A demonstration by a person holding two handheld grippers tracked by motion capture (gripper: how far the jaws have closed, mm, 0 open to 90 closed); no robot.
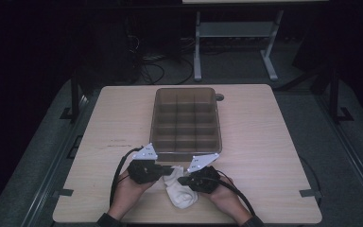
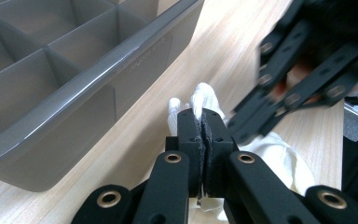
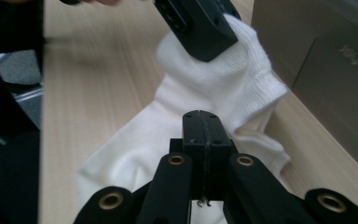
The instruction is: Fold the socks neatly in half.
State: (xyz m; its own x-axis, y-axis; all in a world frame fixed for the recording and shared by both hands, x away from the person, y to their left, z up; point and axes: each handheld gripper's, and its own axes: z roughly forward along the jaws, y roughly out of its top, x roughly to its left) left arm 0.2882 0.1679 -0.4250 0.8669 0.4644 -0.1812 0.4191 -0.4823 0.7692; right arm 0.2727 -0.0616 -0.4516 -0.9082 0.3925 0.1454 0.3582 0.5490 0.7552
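Near the surface's front edge, the left hand-held gripper (image 2: 202,122) and the right hand-held gripper (image 3: 202,122) each clamp the white sock (image 1: 180,188). Likely next: lifting it toward the tray (image 1: 186,149).

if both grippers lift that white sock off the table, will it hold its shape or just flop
Likely floppy: the white knitted sock already lies crumpled and folded on the pale wooden table, so it should sag between the left gripper and right gripper. Probably light, being thin cloth. The ribbed knit looks grippy, so it seems unlikely to slip from jaws shut on it.
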